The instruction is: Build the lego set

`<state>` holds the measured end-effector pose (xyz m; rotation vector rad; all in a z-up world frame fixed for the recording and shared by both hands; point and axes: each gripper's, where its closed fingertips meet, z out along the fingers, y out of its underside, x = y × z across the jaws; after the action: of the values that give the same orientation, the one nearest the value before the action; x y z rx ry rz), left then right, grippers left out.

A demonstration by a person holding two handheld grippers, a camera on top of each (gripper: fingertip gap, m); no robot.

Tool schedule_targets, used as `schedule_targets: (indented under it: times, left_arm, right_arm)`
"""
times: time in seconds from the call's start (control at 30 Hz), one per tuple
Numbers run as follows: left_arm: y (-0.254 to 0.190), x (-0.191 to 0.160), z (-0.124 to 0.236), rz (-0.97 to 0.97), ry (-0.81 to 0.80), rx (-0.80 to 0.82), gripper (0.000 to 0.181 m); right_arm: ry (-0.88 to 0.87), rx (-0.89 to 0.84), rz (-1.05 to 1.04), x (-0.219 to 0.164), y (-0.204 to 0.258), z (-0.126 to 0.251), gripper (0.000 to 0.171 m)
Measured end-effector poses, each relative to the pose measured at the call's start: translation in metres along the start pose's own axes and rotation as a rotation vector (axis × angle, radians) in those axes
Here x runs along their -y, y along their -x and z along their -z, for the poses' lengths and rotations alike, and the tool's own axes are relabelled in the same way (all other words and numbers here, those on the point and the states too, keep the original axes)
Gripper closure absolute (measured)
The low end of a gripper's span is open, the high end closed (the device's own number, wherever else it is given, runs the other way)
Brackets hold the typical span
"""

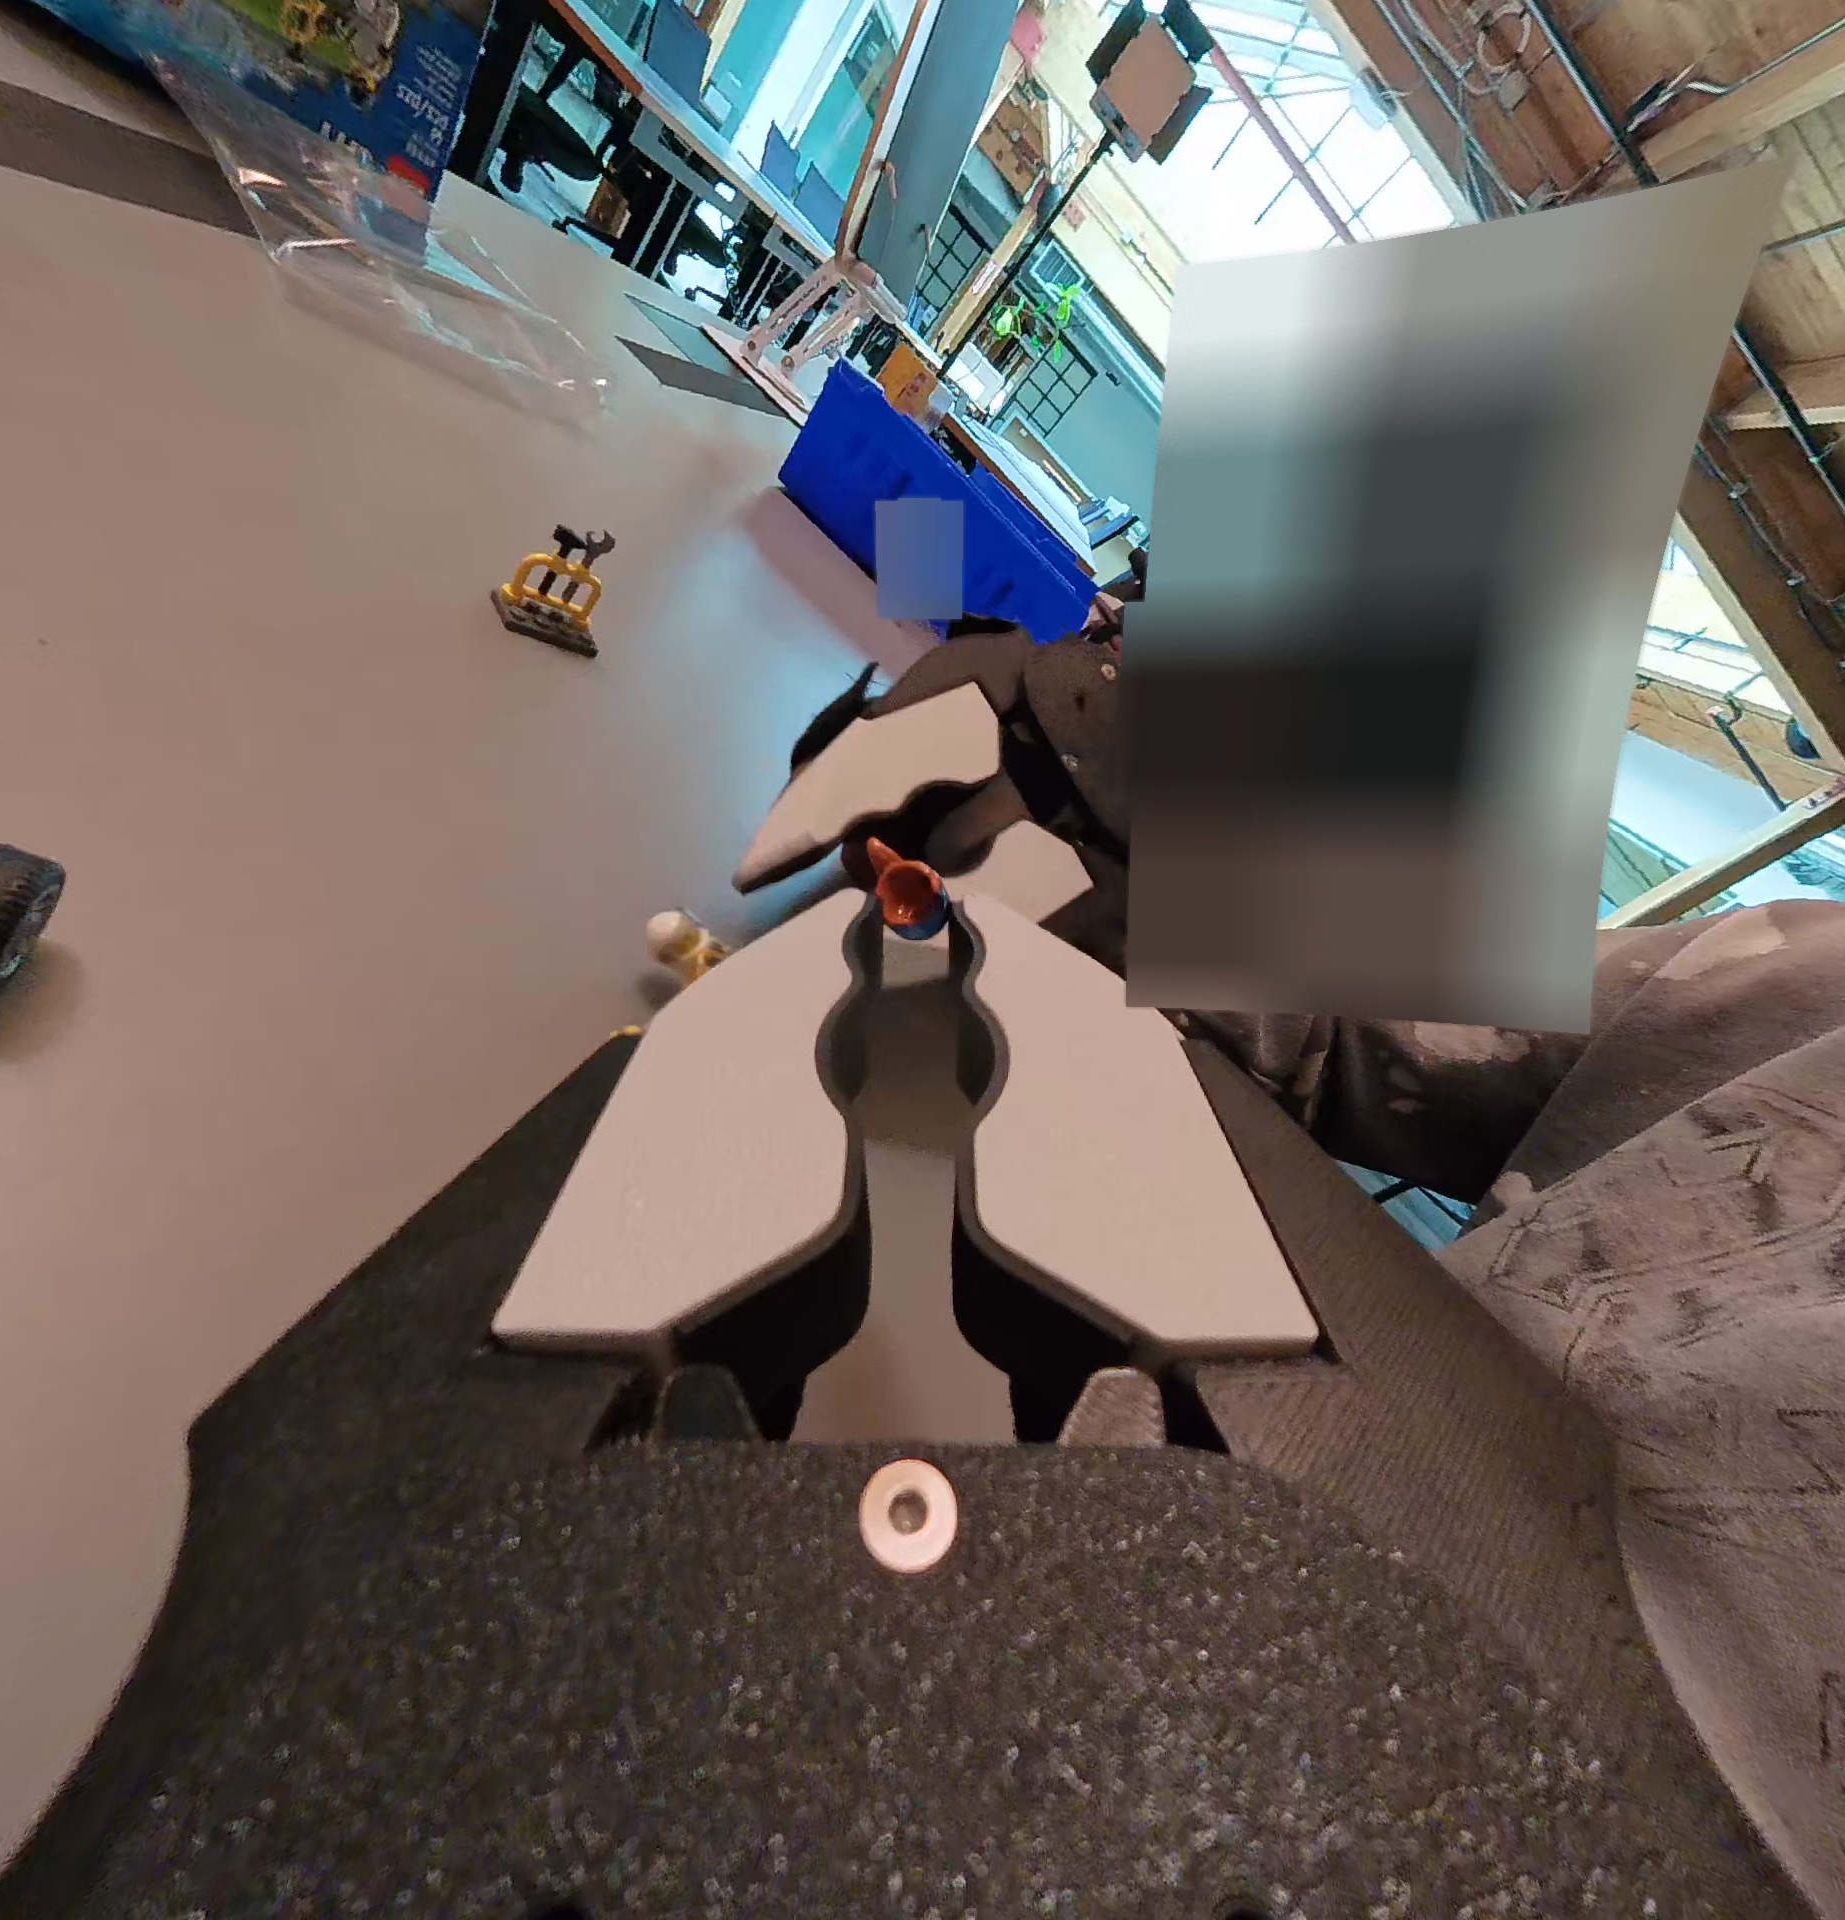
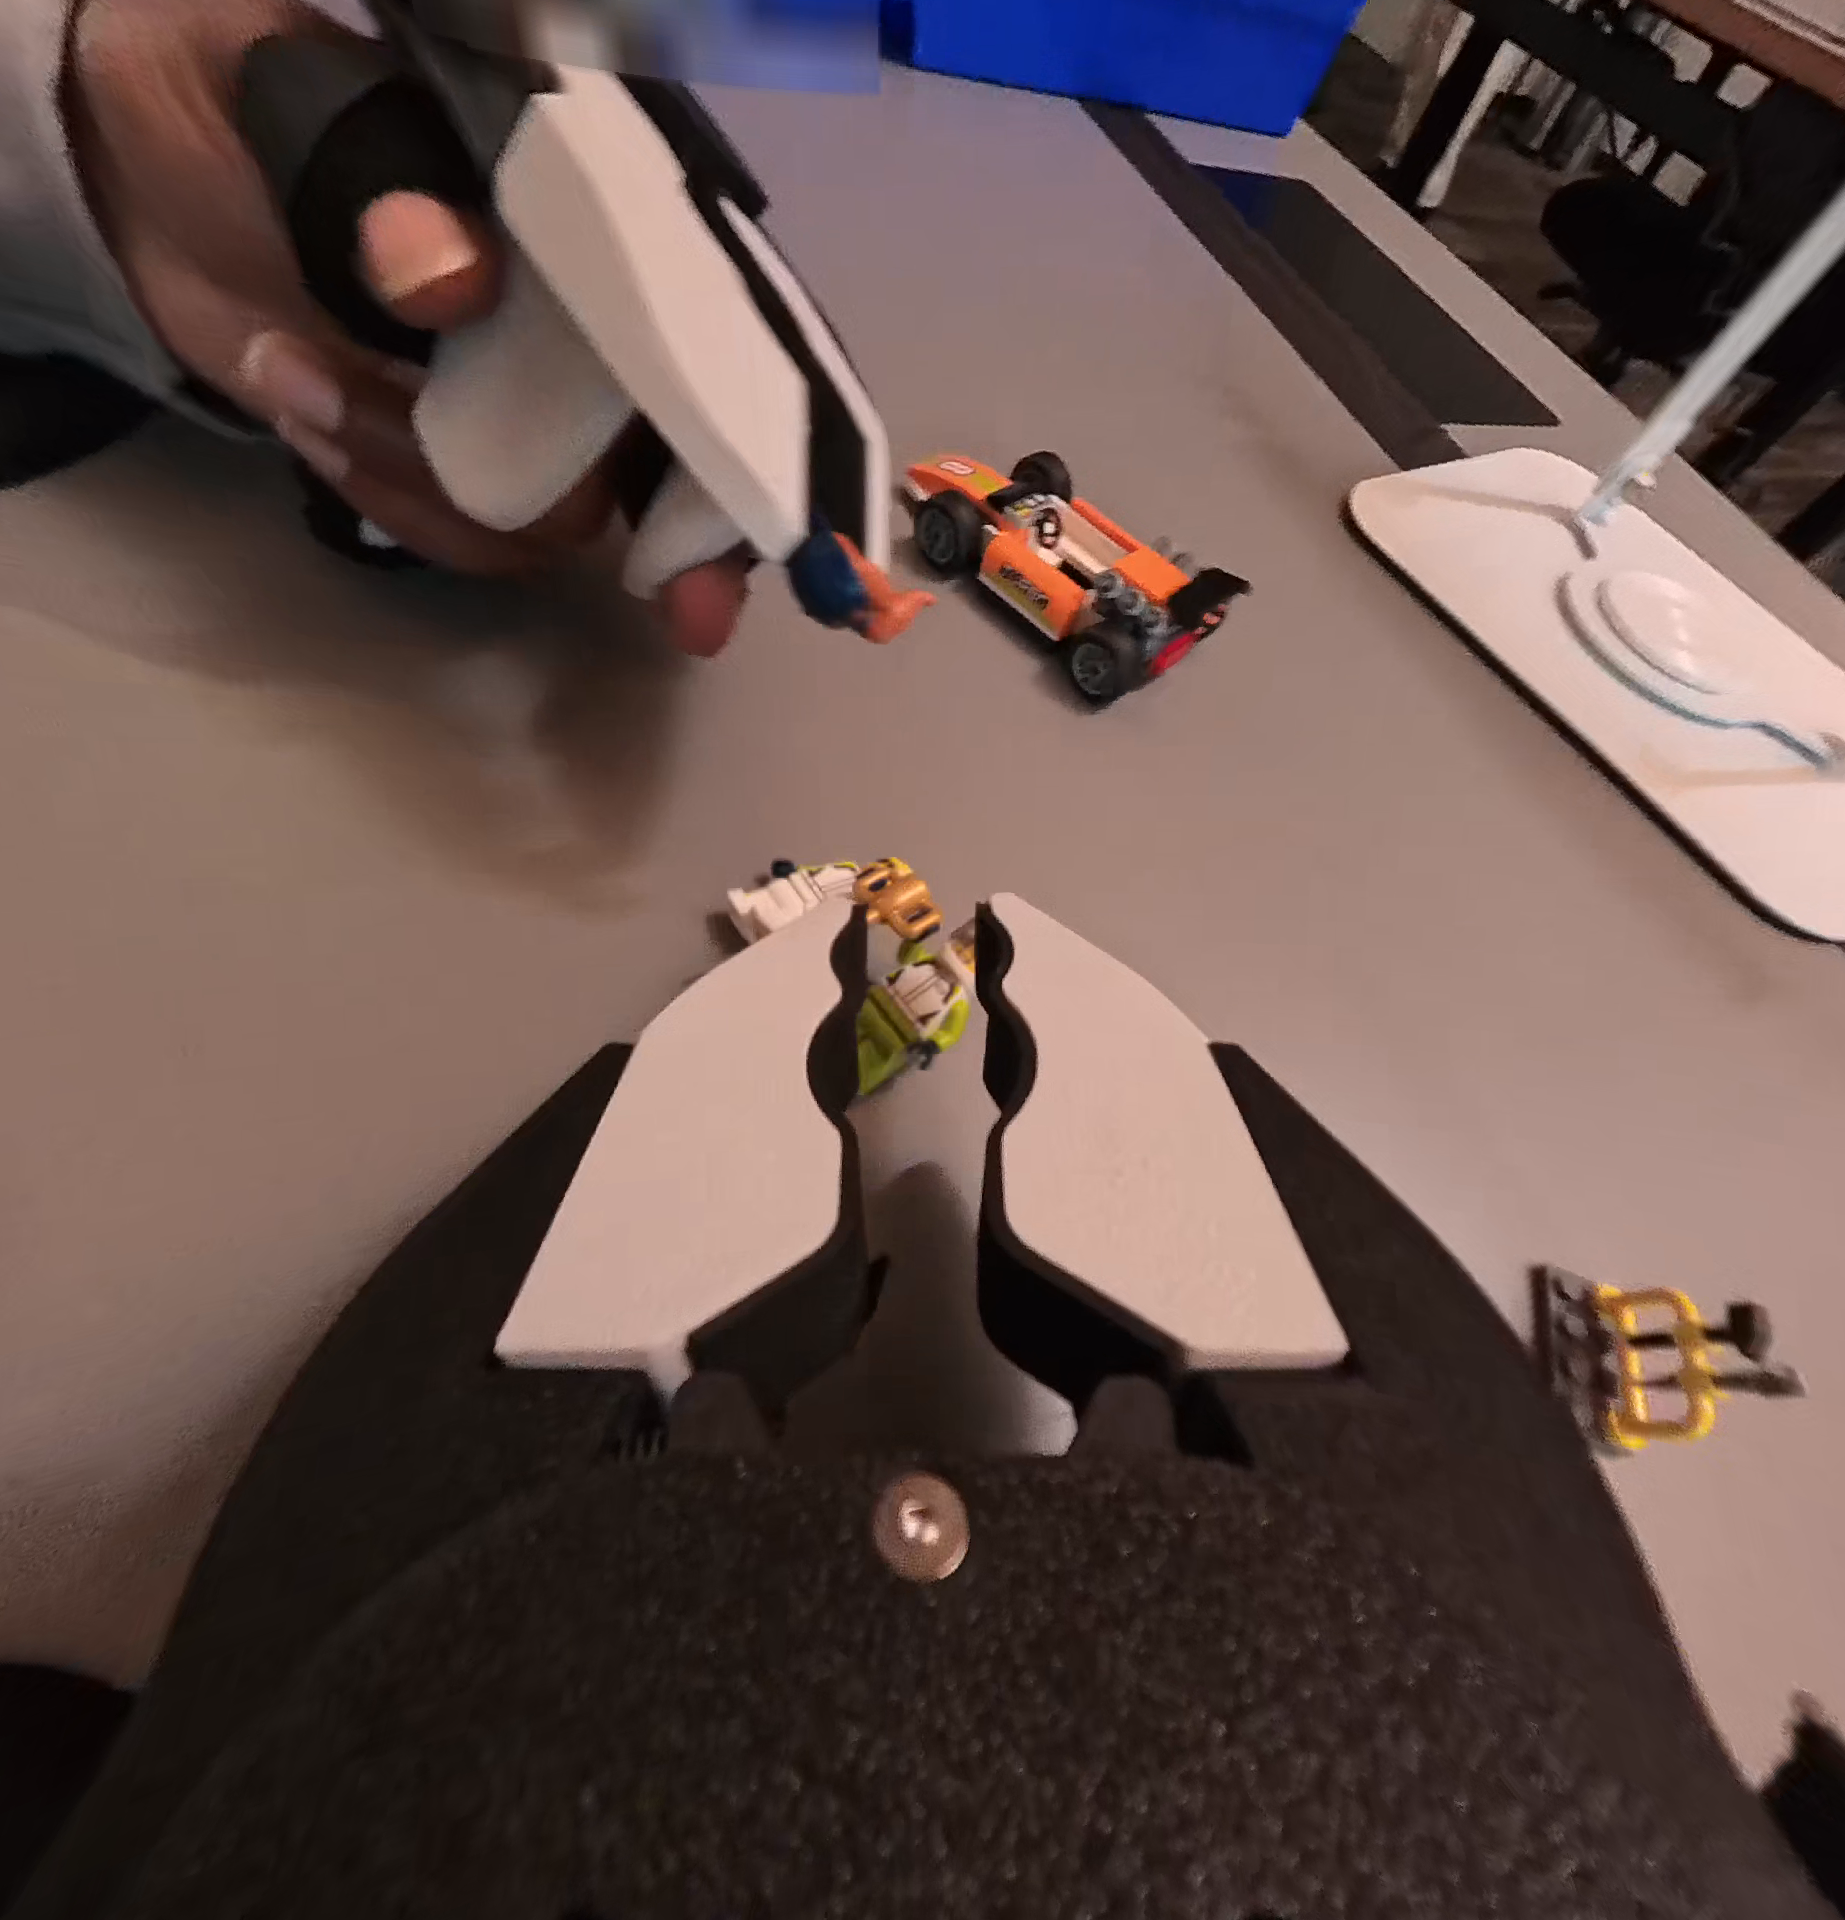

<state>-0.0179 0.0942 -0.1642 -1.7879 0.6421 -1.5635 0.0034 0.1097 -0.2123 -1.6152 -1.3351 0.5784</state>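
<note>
Lego car (image 2: 1074,566) looks finished, standing on the table (image 2: 1157,935). Near it, my left gripper (image 2: 845,582) is clamped on a blue-and-orange minifigure part (image 2: 861,603). My right gripper (image 2: 918,920), parted, hovers over loose minifigure pieces (image 2: 913,1013) nearer me; figures remain unassembled.

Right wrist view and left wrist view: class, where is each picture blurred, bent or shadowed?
Right wrist view: the hand and the left claw with its orange and blue piece are motion-smeared; a soft shadow lies on the table beneath; the orange car is fairly sharp. Left wrist view: wide-angle bending tilts the room; bright windows wash out; the yellow stand is sharp.
</note>
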Motion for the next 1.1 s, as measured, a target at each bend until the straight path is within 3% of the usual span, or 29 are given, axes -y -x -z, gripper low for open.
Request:
schedule_targets:
  times: [0.23,0.47,0.73,0.97,1.1]
  left_arm:
    - [0.006,-0.004,-0.001,0.014,0.022,0.026,0.17]
    - [0.003,-0.009,-0.001,0.084,0.032,-0.007,0.17]
    - [-0.018,0.011,0.003,0.388,-0.163,-0.261,0.17]
    - [-0.023,0.016,-0.003,0.409,-0.229,-0.284,0.17]
    - [-0.027,0.013,-0.007,0.434,-0.224,-0.306,0.17]
  right_arm:
    - [0.08,0.051,0.15,-0.009,0.022,-0.004,0.148]
    - [-0.016,0.064,0.053,0.008,0.014,0.007,0.147]
    - [-0.19,-0.103,0.105,0.057,0.011,0.017,0.147]
    - [-0.226,-0.205,0.072,0.074,0.011,0.02,0.145]
    - [-0.224,-0.249,0.117,0.074,0.009,0.02,0.153]
